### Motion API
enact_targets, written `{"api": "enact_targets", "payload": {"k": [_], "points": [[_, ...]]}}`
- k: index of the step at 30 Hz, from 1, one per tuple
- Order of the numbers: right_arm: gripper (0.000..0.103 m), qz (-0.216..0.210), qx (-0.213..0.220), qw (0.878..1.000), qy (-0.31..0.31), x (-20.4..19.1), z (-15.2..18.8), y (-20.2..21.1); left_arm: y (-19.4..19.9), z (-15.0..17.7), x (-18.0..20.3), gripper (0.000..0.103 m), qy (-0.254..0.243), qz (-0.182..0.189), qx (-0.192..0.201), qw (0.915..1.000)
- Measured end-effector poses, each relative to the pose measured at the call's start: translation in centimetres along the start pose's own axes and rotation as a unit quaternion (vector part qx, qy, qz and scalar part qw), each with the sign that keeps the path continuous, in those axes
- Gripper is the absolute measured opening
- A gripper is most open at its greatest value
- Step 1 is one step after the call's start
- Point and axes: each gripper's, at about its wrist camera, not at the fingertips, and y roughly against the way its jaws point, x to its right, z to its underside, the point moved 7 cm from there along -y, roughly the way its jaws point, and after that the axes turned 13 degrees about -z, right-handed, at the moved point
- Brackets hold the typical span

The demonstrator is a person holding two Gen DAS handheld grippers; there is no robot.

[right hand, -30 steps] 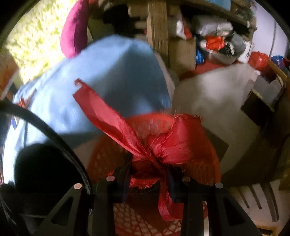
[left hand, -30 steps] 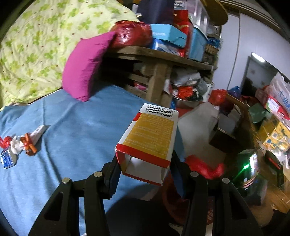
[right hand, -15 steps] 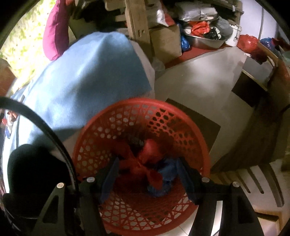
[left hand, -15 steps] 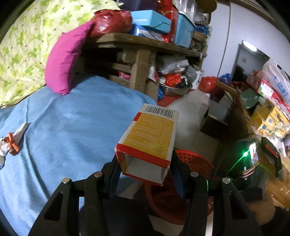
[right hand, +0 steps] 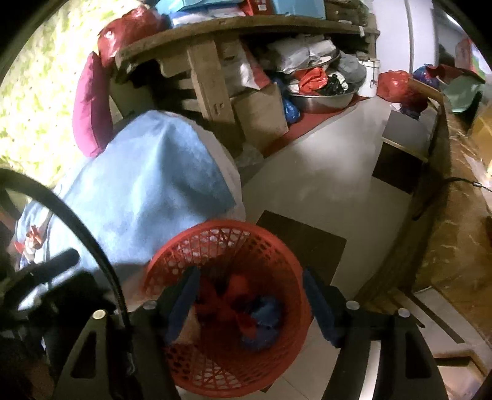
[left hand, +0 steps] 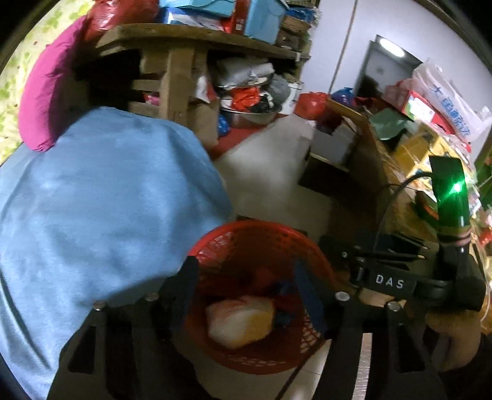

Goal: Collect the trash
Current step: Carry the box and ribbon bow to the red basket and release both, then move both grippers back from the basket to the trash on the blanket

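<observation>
We are holding both grippers over the red basket [left hand: 261, 243], left gripper [left hand: 246, 295] spread and empty, right gripper [right hand: 249, 303] likewise, carton [left hand: 240, 320] lying inside

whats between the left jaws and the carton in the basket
Nothing: in the left wrist view the open left gripper hangs over the red basket, only air above the carton.

text "DAS" | white letters | on right gripper [left hand: 390, 281] body

Perforated red plastic basket [right hand: 286, 267] on smooth pale floor tiles [right hand: 323, 184]; matt blue cloth bedcover [left hand: 101, 197]; rough bare-wood shelf [right hand: 233, 27]; shiny metal basin [right hand: 323, 100].
</observation>
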Motion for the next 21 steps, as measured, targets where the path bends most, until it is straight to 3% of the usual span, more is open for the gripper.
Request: {"api": "enact_targets", "payload": {"k": [4, 11, 21], "points": [[0.076, 0.000, -0.003, 1.000, -0.001, -0.3, -0.4, -0.1, 1.2, -0.6, -1.6, 0.070, 0.016, -0.008, 0.020, 0.9996], [0.076, -0.005, -0.036, 0.999, -0.009, -2.5, -0.5, -2.1, 3.4, -0.5, -9.3, 0.073, 0.089, -0.053, 0.046, 0.9936], [0.078, -0.035, -0.050, 0.995, 0.076, -13.1, -1.8, -4.7, 6.3, 4.4, -22.0, 0.073, 0.178, -0.142, 0.055, 0.9722]]}}
